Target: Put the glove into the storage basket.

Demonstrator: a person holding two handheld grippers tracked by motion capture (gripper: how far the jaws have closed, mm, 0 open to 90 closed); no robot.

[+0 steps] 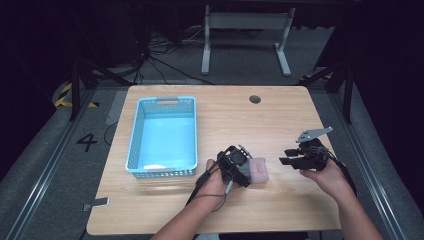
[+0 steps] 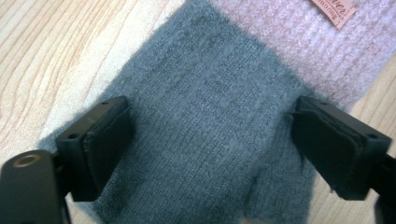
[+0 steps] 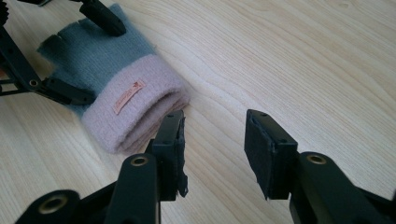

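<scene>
Both grippers hover with jaws spread apart: the left gripper (image 1: 245, 172) straddles the grey body of a knitted glove (image 2: 205, 121) lying flat on the wooden table (image 1: 225, 120), while the right gripper (image 3: 212, 140) waits just beside its pink cuff (image 3: 135, 112).

Quick count: one wooden table (image 1: 225, 125), and one light blue plastic basket (image 1: 163, 102) on its left half. One knit glove (image 3: 100, 79), grey with a pink cuff, at the near middle; a single small tag (image 3: 129, 96) is sewn on the cuff. Two hand-held grippers: the left hand-held gripper (image 2: 210, 144) and the right hand-held gripper (image 3: 212, 149), each with two black jaws. Two forearms come in from the near edge. One round hole (image 1: 255, 99) sits in the tabletop at the far side.
</scene>
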